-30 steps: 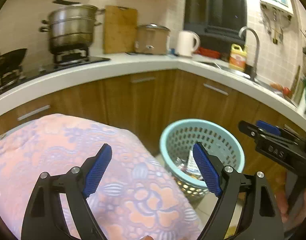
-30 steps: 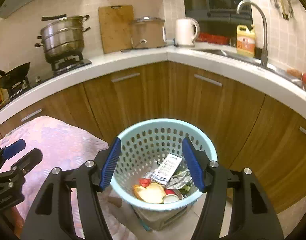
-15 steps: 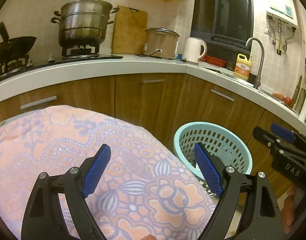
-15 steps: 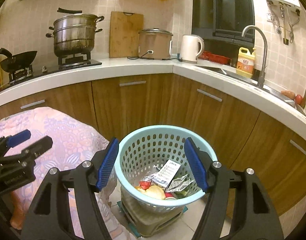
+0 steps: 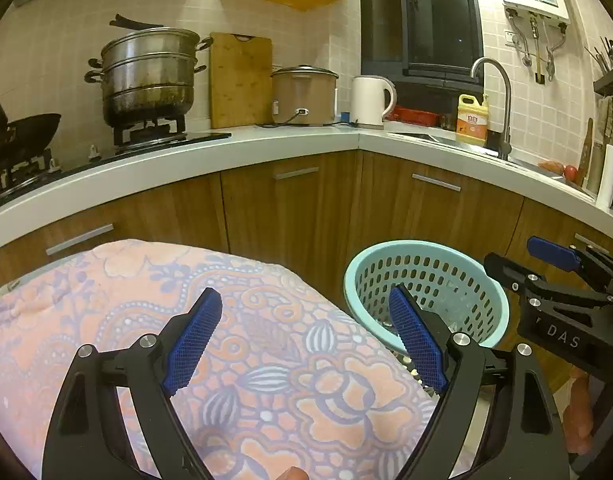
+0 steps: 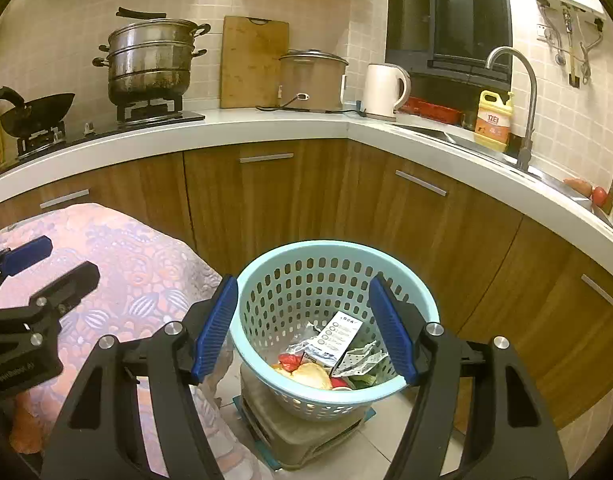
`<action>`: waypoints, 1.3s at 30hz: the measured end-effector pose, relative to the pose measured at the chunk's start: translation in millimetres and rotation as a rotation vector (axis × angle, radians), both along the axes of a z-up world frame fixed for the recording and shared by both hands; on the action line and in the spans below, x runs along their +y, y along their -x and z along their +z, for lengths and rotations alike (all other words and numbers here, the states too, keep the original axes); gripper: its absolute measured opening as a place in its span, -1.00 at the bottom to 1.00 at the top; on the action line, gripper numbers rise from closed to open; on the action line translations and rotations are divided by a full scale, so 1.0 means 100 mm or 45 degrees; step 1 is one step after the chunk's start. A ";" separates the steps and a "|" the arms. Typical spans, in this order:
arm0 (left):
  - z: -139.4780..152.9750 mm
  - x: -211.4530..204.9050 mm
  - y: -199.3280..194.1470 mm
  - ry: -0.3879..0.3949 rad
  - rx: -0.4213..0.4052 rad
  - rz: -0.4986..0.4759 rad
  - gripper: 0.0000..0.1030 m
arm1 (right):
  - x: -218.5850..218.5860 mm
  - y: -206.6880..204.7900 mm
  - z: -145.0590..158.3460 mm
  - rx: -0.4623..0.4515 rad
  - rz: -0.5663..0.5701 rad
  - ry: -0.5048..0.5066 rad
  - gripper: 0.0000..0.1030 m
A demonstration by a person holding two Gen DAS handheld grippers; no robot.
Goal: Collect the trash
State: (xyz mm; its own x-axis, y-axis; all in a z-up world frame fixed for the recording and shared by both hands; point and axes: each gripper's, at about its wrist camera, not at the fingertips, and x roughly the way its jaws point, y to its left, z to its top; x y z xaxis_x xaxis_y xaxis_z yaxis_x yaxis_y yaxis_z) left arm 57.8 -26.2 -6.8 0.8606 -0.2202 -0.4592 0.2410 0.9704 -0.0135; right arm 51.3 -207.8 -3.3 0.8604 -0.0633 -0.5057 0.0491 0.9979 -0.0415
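- Right gripper (image 6: 302,328): jaws spread, nothing between the pads; it hung low in the right wrist view, framing the basket's mouth. A second earlier the jaws stood slightly narrower, so the likely reading is a piece just let go into the basket.
- Left gripper (image 5: 302,344): jaws spread wide and empty, over the patterned cloth (image 5: 146,320) at lower left of the left wrist view; width unchanged from the earlier frame.
- Basket (image 6: 266,264): pale blue, perforated, lower centre of the right wrist view, on a low stand on the floor tiles.
- Trash (image 6: 330,352): printed slip, foil scraps, a bread-like piece and red bits lay at the basket's bottom, as in the earlier frame.
- Cloth surface: no loose trash visible on it; the collecting looks near done, as a judgement.
- Change from earlier frame: both views sat more level and showed more wall; the basket appeared lower in the right wrist view.
- Surroundings: wooden cabinets (image 6: 266,200), white counter (image 6: 226,128) and steamer pot (image 6: 150,60) at upper left.
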 end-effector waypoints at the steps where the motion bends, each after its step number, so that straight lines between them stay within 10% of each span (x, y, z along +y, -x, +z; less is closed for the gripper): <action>1: 0.00 0.00 0.00 0.000 -0.002 0.003 0.62 | 0.00 0.00 0.00 0.002 -0.002 -0.002 0.25; 39: 0.05 -0.02 0.07 -0.003 -0.038 0.032 0.63 | 0.09 0.06 -0.06 -0.002 -0.005 0.019 0.25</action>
State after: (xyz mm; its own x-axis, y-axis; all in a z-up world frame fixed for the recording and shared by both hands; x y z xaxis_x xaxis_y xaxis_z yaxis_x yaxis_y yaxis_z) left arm 50.9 -28.2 -1.9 0.8792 -0.1970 -0.4339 0.2167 0.9762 -0.0043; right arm 45.7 -198.5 -8.8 0.8611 -0.0744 -0.5030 0.0534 0.9970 -0.0560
